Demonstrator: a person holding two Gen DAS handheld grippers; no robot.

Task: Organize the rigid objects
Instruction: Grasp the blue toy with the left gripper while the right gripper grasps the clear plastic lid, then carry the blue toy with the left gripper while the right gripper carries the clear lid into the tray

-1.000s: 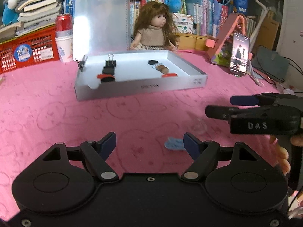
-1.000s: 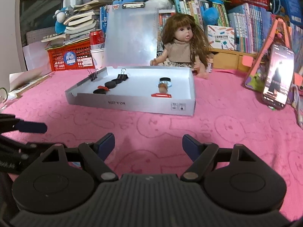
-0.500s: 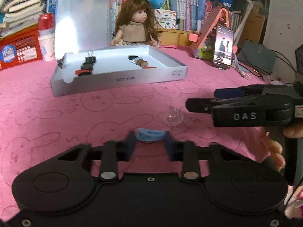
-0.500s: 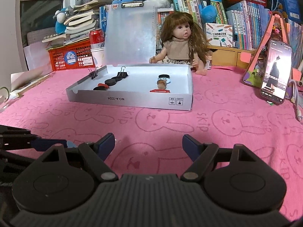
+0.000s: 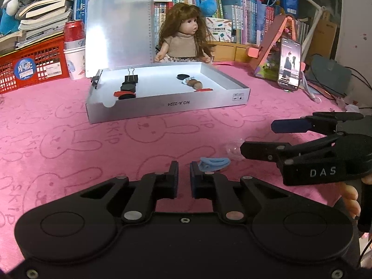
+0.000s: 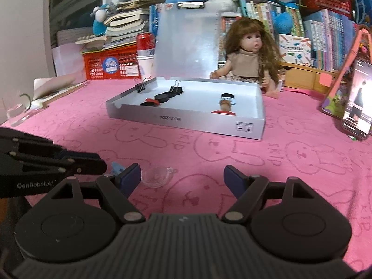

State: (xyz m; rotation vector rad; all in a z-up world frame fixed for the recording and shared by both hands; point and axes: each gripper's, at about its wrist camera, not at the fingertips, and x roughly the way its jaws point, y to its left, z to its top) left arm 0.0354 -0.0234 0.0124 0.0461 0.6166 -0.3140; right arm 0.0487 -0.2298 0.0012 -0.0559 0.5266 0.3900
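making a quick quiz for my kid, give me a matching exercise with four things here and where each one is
Things:
1. blue clip
2. binder clip
3. phone
4. red can

Places:
a. inside the grey box
b. on top of the paper cups
c. lying on the pink cloth
d. upright by the pink stand

Pairs: 1-c, 2-a, 3-d, 4-b
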